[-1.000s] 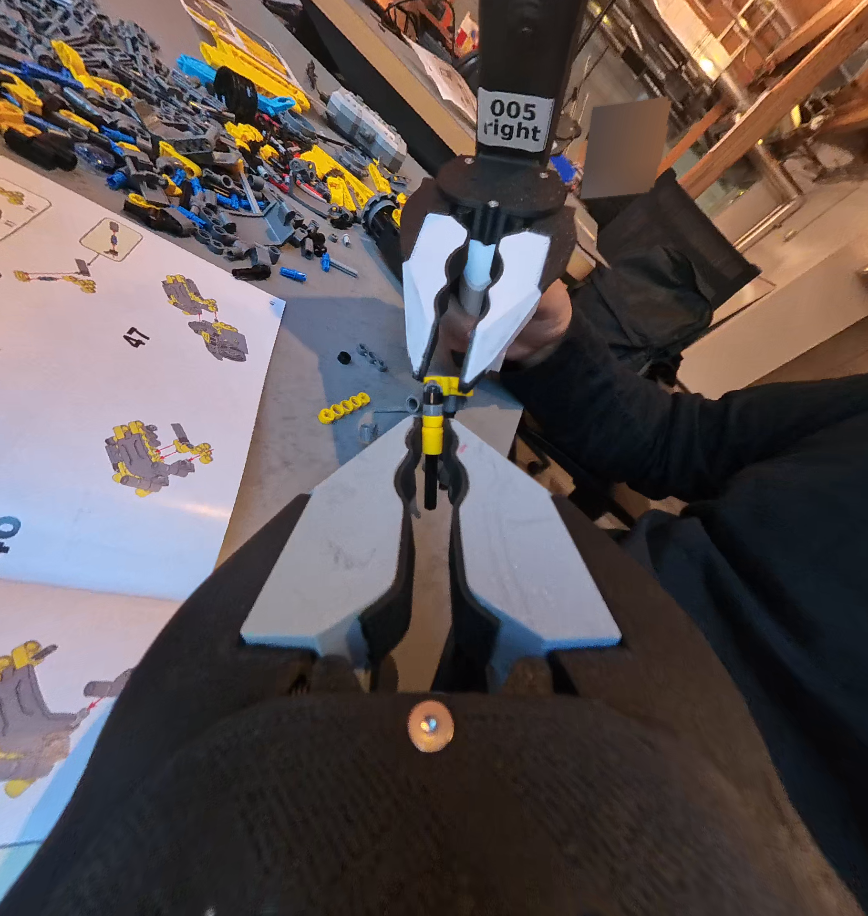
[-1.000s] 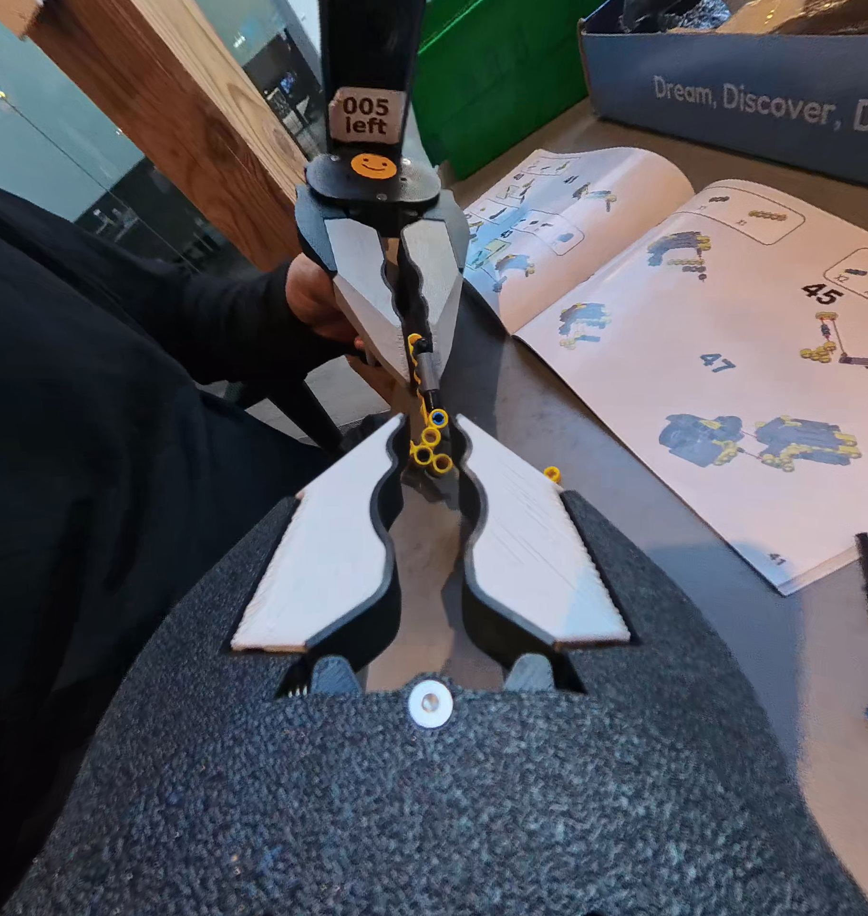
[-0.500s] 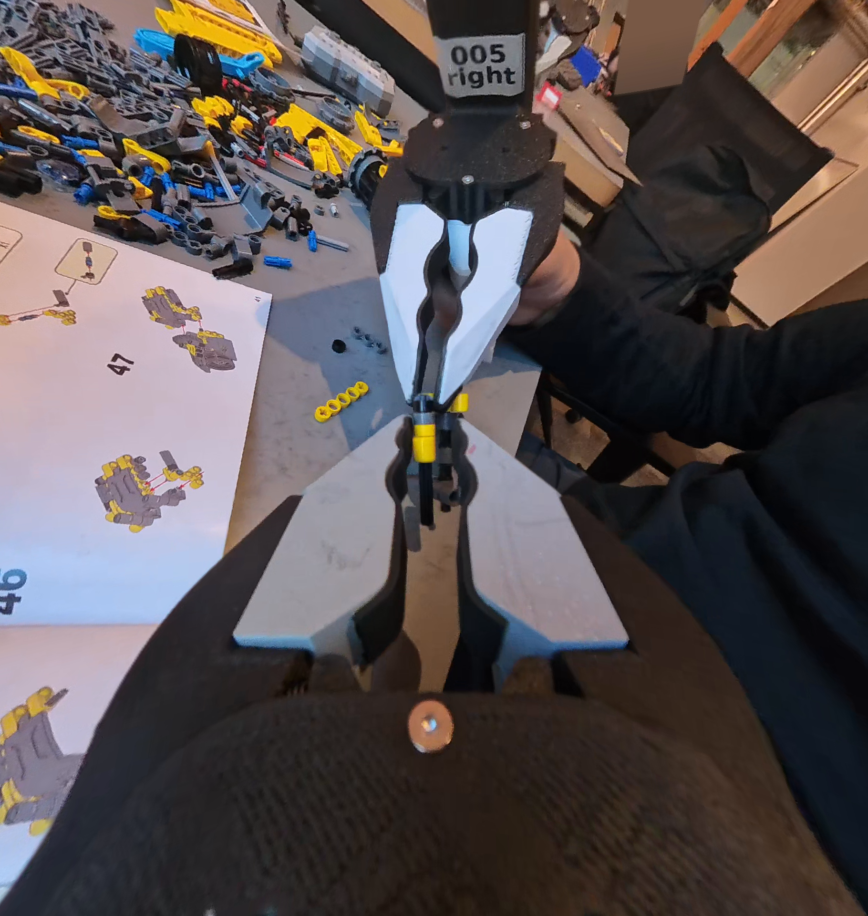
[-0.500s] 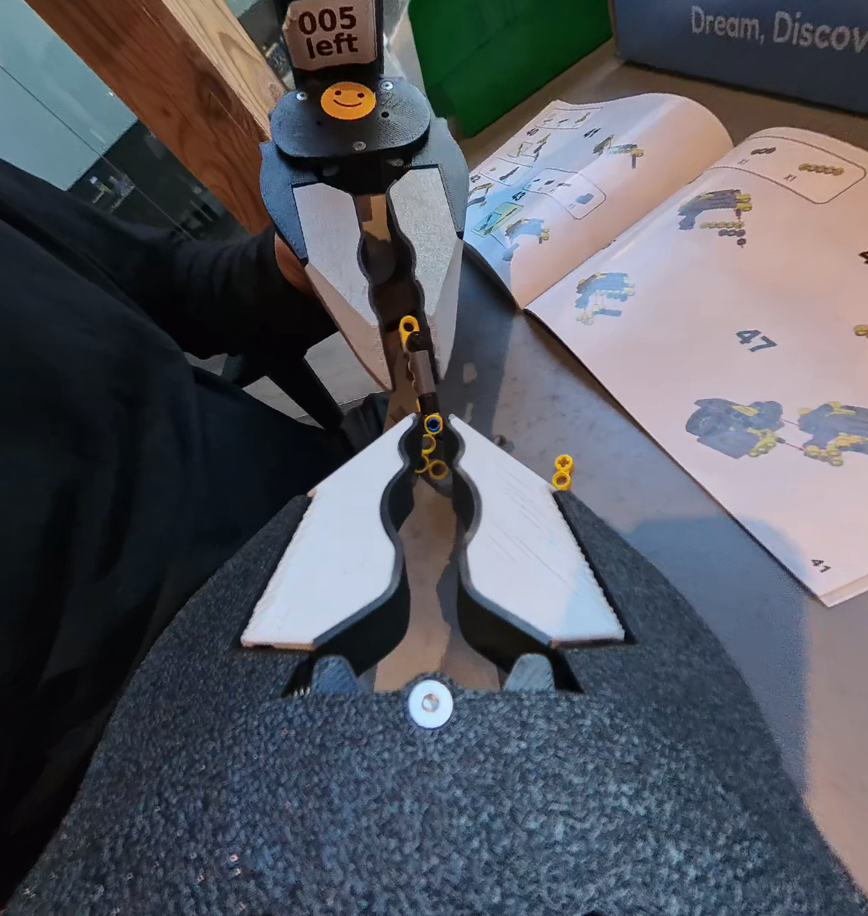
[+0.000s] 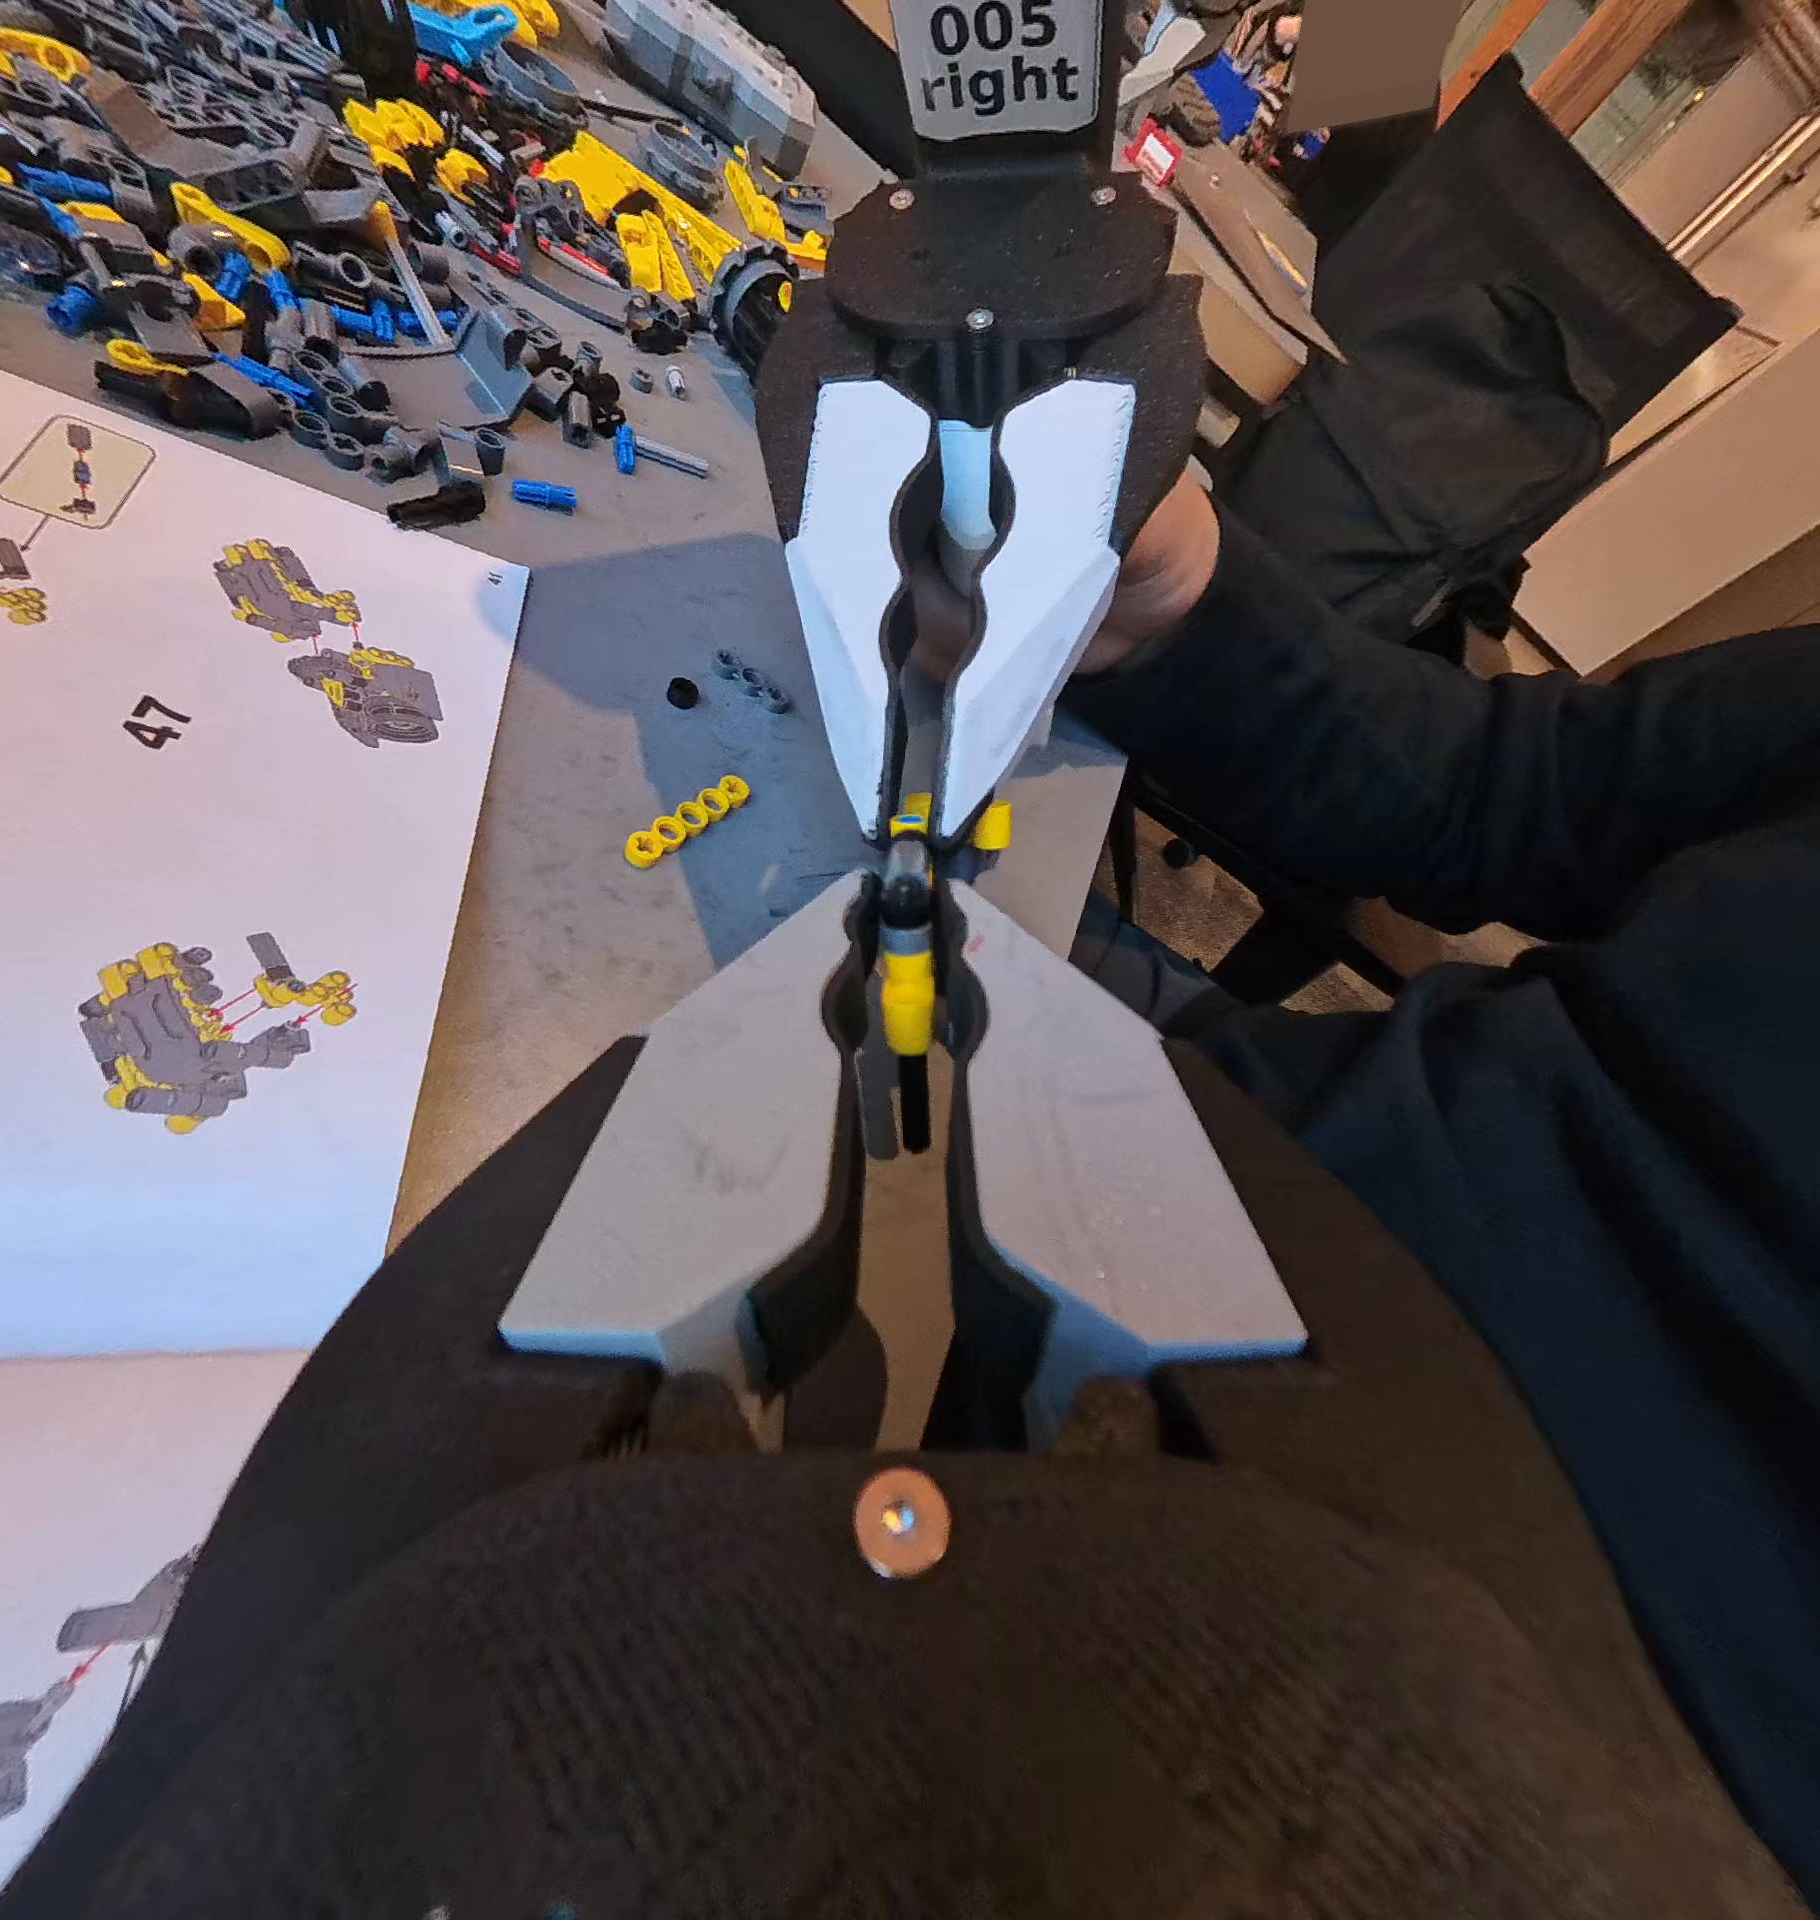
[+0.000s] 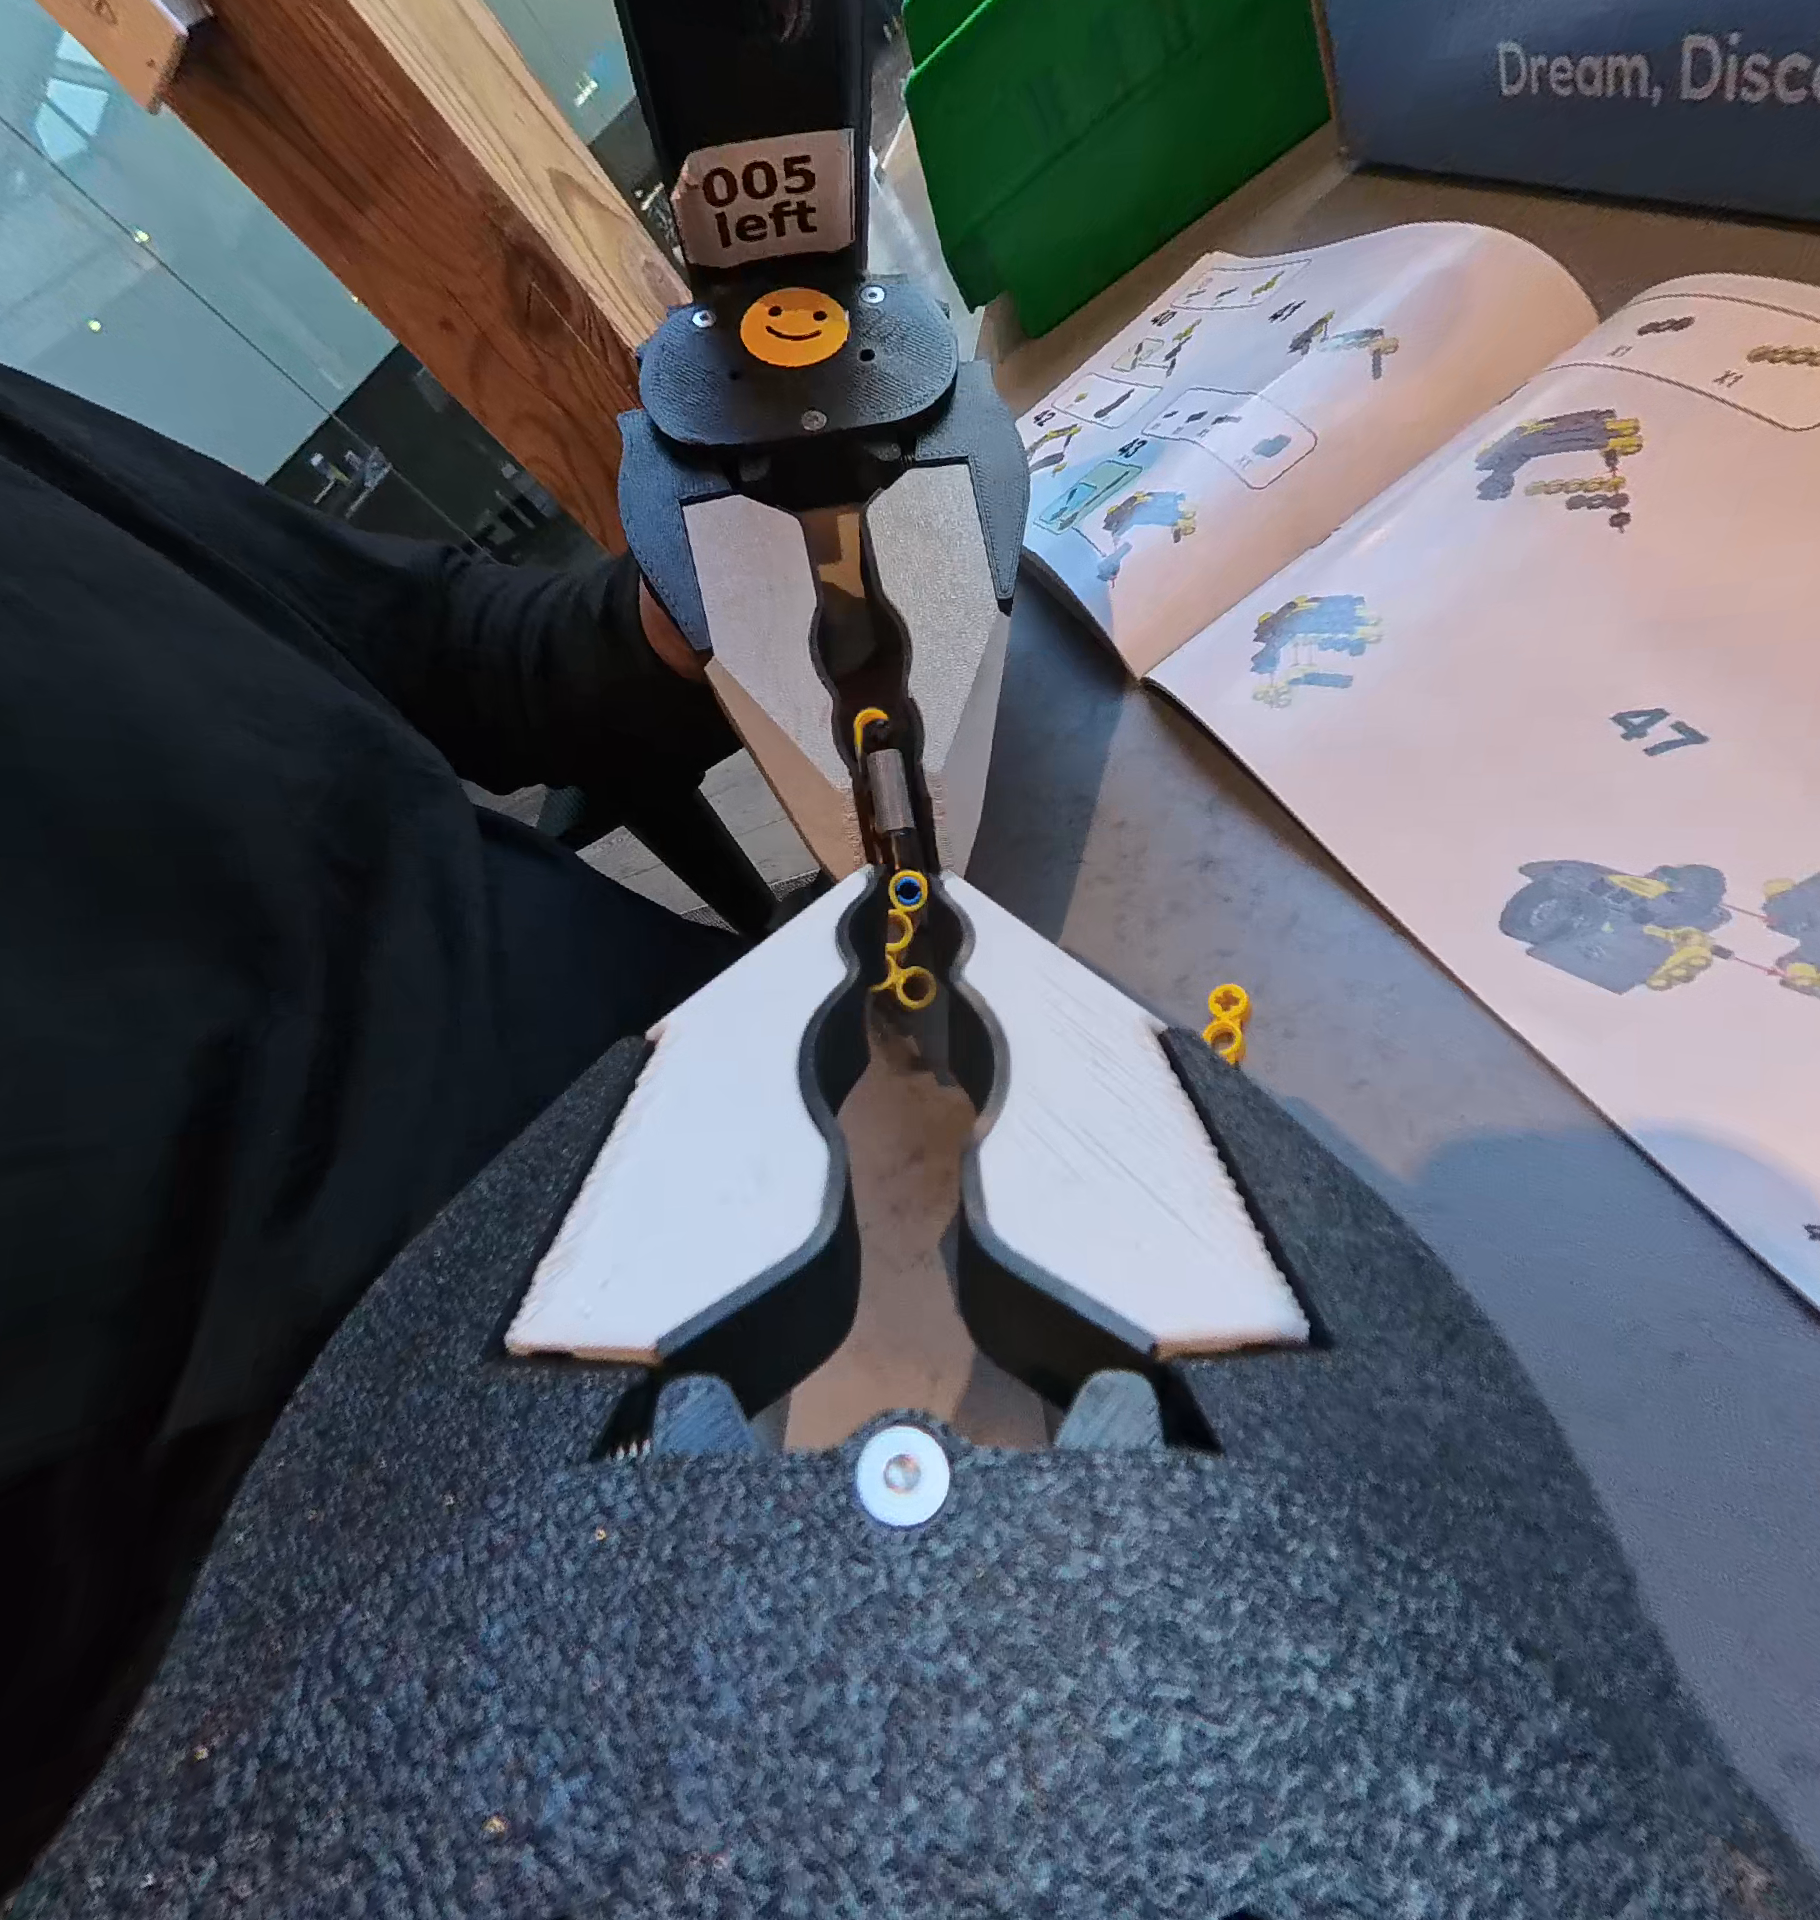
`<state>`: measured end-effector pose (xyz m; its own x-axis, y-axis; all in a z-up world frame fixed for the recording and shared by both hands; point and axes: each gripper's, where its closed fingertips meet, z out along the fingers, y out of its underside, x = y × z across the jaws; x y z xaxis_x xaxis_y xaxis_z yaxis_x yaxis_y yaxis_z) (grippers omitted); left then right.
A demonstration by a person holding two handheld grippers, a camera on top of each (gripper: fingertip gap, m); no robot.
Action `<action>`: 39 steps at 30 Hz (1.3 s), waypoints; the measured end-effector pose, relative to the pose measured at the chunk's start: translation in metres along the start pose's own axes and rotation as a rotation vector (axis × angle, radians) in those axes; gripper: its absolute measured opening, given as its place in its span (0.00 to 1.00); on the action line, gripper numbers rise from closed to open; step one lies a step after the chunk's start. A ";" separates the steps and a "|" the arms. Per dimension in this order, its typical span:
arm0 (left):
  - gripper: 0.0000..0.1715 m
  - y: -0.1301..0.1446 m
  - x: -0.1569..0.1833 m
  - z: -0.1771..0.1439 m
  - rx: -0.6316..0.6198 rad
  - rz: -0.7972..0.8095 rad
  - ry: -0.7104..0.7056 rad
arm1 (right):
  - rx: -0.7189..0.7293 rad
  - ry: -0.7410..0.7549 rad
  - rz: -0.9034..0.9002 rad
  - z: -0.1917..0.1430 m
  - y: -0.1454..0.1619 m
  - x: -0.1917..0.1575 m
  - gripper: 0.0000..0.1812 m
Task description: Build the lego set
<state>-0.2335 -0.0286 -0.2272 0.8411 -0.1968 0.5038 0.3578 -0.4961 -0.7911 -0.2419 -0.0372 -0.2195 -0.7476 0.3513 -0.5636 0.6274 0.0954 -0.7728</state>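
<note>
We see the two grippers meeting tip to tip just past the edge of a grey table (image 5: 594, 935). The left gripper (image 5: 901, 894) is clamped narrow on a black rod (image 5: 914, 1091) that carries a yellow sleeve (image 5: 906, 997) and a small grey piece at its far end. The right gripper (image 6: 901, 894) is pinched on a yellow beam with holes (image 6: 901, 966), one hole ringed in blue. The rod's far end sits right at the yellow beam, though we cannot tell whether the two parts are joined.

Taking the open instruction booklet (image 5: 210, 831) as our landmark: a loose yellow five-hole strip (image 5: 686, 819) lies on the bare table just beside the booklet's corner, between it and the grippers. A little beyond that strip are a black ring (image 5: 682, 691) and a few small grey bushes (image 5: 750, 681). Past the booklet's far edge spreads a heap of yellow, blue, grey and black building parts (image 5: 314, 229). In the right wrist view a small yellow connector (image 6: 1226, 1023) stands on the table near the booklet's nearest corner, beside our right gripper's finger. A person in dark sleeves holds both tools.
</note>
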 end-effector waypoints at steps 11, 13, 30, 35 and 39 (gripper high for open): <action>0.05 -0.003 -0.003 -0.002 0.042 0.050 -0.066 | 0.036 -0.011 0.044 -0.002 -0.003 0.002 0.03; 0.04 -0.003 -0.002 0.000 0.059 0.014 -0.058 | 0.036 -0.007 0.039 -0.002 -0.003 0.002 0.03; 0.04 0.010 0.007 -0.016 0.157 0.283 -0.231 | -0.039 0.125 -0.377 0.016 0.002 -0.013 0.03; 0.04 0.014 0.004 -0.018 0.113 0.375 -0.282 | -0.051 0.203 -0.506 0.021 0.002 -0.010 0.04; 0.04 0.012 0.005 -0.018 0.122 0.365 -0.263 | -0.042 0.172 -0.480 0.021 0.000 -0.011 0.04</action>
<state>-0.2323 -0.0506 -0.2283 0.9895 -0.1112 0.0920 0.0509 -0.3279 -0.9433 -0.2377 -0.0606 -0.2196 -0.9094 0.4063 -0.0888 0.2325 0.3197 -0.9186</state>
